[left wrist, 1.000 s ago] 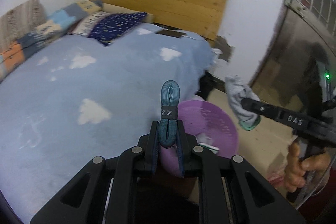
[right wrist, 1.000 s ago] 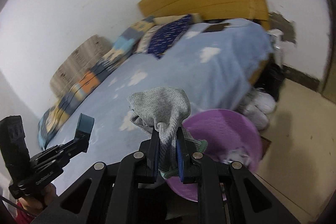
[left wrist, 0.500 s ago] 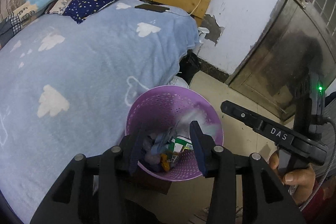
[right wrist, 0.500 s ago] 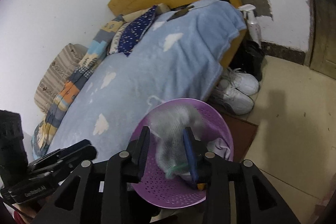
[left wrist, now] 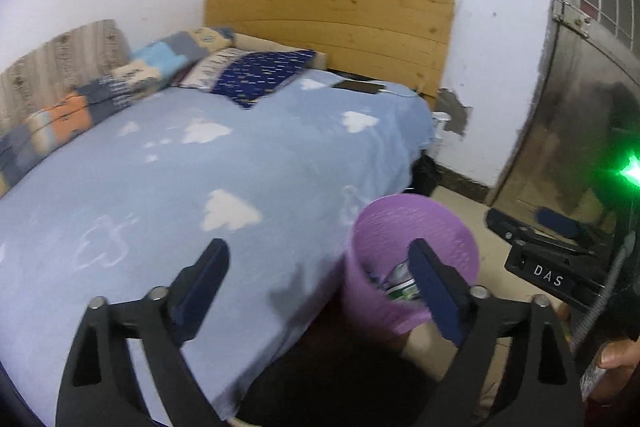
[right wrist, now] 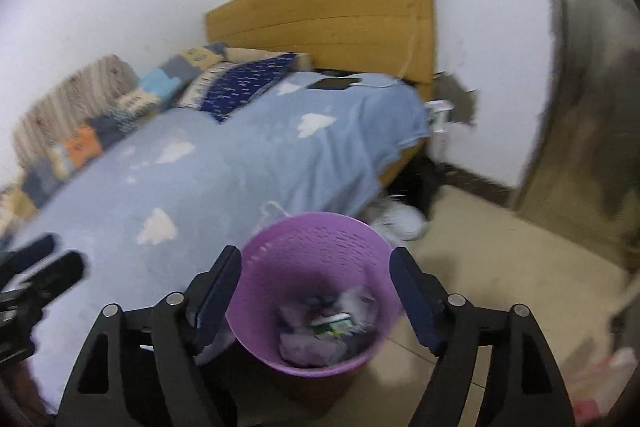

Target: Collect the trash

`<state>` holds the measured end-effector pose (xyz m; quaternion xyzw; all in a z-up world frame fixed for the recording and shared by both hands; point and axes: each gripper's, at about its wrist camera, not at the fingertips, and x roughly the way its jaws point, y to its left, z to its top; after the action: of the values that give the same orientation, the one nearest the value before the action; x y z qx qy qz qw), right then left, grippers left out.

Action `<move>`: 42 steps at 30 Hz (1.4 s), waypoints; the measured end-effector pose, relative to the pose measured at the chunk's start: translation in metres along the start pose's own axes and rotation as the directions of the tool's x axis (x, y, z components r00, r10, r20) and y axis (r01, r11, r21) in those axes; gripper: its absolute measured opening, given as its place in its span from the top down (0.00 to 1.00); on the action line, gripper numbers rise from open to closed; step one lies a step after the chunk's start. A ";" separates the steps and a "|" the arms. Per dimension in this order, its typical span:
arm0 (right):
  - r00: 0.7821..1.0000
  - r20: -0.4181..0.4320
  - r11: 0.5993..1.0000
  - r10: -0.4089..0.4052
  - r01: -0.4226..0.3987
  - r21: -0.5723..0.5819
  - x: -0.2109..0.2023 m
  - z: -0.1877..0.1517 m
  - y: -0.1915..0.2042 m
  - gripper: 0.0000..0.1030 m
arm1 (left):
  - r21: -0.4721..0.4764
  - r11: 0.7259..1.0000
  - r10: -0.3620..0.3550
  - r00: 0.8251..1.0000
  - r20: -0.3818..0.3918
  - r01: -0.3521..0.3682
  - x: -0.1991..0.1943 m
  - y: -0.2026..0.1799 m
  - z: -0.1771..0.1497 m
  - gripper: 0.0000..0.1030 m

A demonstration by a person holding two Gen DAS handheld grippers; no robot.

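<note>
A purple perforated basket (right wrist: pixel 320 235) stands on the floor beside the bed and holds trash (right wrist: pixel 320 331): crumpled cloth and a green-and-white packet. My right gripper (right wrist: pixel 314 259) hangs just above and in front of its rim. Its jaws are opening wide, with nothing between the pads. In the left wrist view the basket (left wrist: pixel 400 223) sits behind the right finger of my left gripper (left wrist: pixel 316 255). That gripper's jaws are also opening and hold nothing, over the bed's edge. Each gripper shows in the other's view: the right gripper (left wrist: pixel 524 223) and the left gripper (right wrist: pixel 48 263).
The bed (left wrist: pixel 200 167) has a blue cloud blanket, pillows (left wrist: pixel 248 75) and a wooden headboard (left wrist: pixel 340 23), with a dark phone (left wrist: pixel 358 85) near its head. White shoes (right wrist: pixel 400 219) lie behind the basket. A metal door (left wrist: pixel 580 107) stands at the right. A hand (left wrist: pixel 616 359) grips the right tool.
The left gripper let go of a blue band and the right gripper of a grey sock, both over the basket. Both jaws opened wide and the views tilted back up toward the bed.
</note>
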<state>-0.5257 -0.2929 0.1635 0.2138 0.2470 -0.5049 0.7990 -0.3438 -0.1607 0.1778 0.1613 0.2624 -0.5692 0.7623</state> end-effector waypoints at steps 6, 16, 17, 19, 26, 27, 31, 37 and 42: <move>0.994 0.078 0.996 -0.072 0.068 0.055 -0.041 -0.038 0.018 0.04 | -0.008 0.982 0.187 0.982 0.039 -0.187 -0.038 0.018 -0.037 0.00; 0.995 -0.002 0.995 -0.102 0.102 0.023 -0.052 -0.056 0.036 0.04 | -0.003 0.950 0.312 0.949 0.056 -0.312 -0.062 0.021 -0.058 0.00; 0.995 0.002 0.995 -0.101 0.101 0.018 -0.054 -0.056 0.037 0.04 | -0.002 0.950 0.313 0.948 0.051 -0.313 -0.062 0.022 -0.058 0.00; 0.995 0.011 0.995 -0.103 0.103 0.007 -0.056 -0.056 0.039 0.04 | 0.004 0.950 0.311 0.949 0.047 -0.312 -0.061 0.020 -0.058 0.00; 0.994 0.019 0.994 -0.108 0.108 -0.011 -0.059 -0.057 0.042 0.04 | 0.001 0.954 0.299 0.954 0.028 -0.300 -0.059 0.021 -0.059 0.00; 0.994 0.019 0.994 -0.107 0.107 -0.012 -0.060 -0.057 0.042 0.04 | 0.000 0.954 0.300 0.954 0.027 -0.300 -0.059 0.021 -0.059 0.00; 0.994 0.022 0.994 -0.108 0.108 -0.020 -0.061 -0.057 0.044 0.04 | 0.001 0.954 0.299 0.954 0.024 -0.299 -0.059 0.021 -0.060 0.00; 0.994 0.023 0.994 -0.109 0.110 -0.022 -0.061 -0.056 0.045 0.04 | 0.005 0.956 0.295 0.955 0.023 -0.295 -0.059 0.020 -0.061 0.00; 0.993 0.024 0.993 -0.111 0.112 -0.024 -0.062 -0.057 0.045 0.04 | 0.006 0.955 0.295 0.955 0.024 -0.295 -0.060 0.020 -0.061 0.00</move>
<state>-0.5174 -0.1981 0.1611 0.1841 0.2558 -0.5481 0.7748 -0.3509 -0.0750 0.1623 0.1957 0.2240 -0.4520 0.8409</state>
